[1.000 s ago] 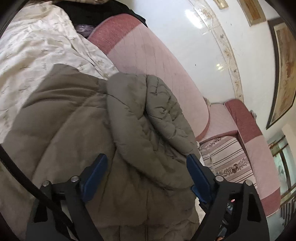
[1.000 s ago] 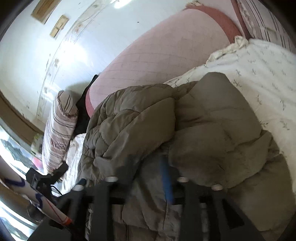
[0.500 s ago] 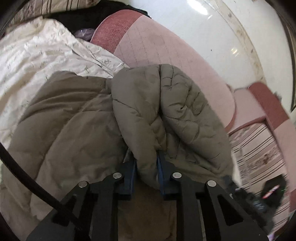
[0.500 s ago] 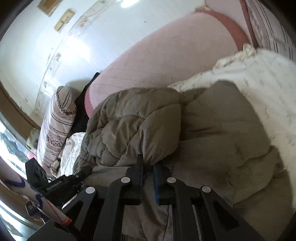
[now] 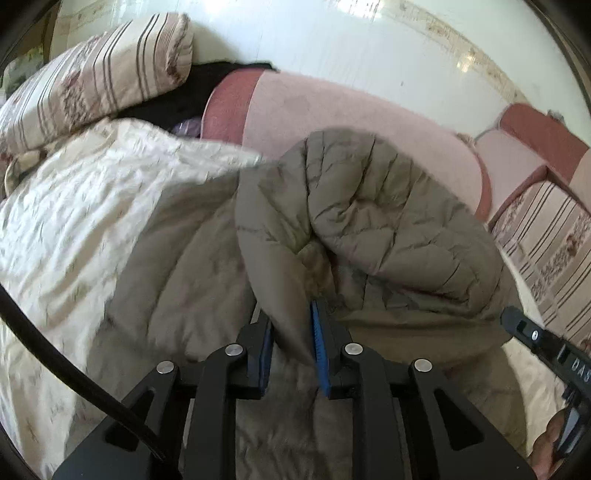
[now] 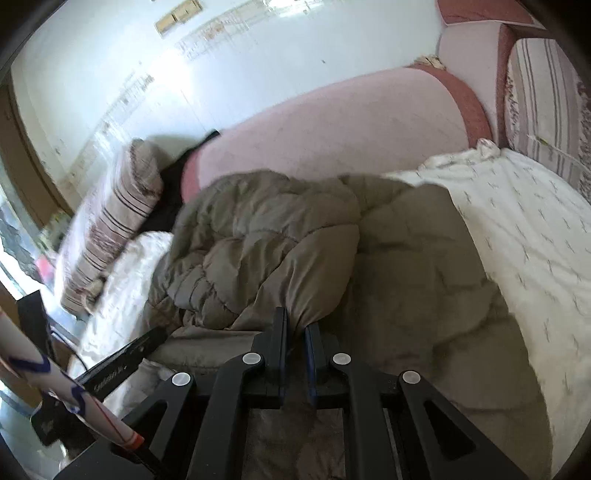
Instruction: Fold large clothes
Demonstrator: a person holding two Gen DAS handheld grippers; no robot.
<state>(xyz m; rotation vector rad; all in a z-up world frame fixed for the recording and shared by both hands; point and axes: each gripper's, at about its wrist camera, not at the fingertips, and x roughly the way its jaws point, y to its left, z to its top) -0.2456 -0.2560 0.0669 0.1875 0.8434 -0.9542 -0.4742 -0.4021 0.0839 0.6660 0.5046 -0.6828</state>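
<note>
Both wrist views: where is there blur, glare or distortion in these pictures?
Left wrist view: motion blur on the white quilt, glare on the wall, fisheye bending at the rim; the left gripper is sharp. Right wrist view: striped pillow smeared, wall overexposed, right gripper sharp.

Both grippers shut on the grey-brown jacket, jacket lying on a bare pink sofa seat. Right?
Not bare. Left gripper and right gripper are each shut on the jacket, but both wrist views show it lying on a white sheet spread over the sofa.
</note>
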